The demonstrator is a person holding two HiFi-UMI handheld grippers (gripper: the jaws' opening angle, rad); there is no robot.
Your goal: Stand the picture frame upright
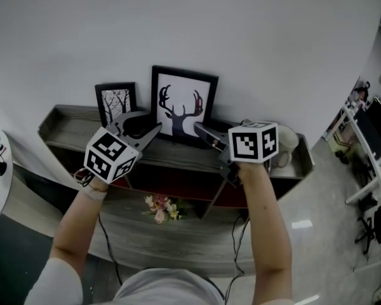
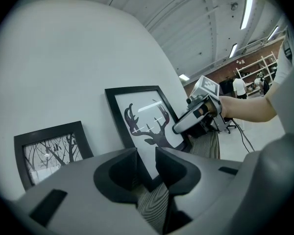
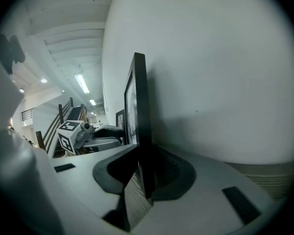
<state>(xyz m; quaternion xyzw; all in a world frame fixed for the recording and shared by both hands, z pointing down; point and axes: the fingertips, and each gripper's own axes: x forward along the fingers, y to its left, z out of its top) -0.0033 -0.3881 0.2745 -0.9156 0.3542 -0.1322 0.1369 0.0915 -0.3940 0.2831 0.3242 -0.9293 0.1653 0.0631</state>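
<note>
Against the far wall, at the middle of the shelf (image 1: 70,126), the deer picture frame (image 1: 183,103) stands with its long axis vertical, its top leaning back on the wall. The right gripper (image 1: 206,135) is the nearer one: the frame's right edge runs between its fingers (image 3: 112,166), which stand apart and seem not to press on it. The left gripper (image 1: 149,122) sits just near of the lower left corner, its fingers (image 2: 120,173) apart with nothing pinched. Pulling straight back toward the near side should clear both. Counted: two frames, including a smaller tree frame (image 1: 116,101) to the left, plus two grippers and one white mug (image 1: 286,146) at the right.
</note>
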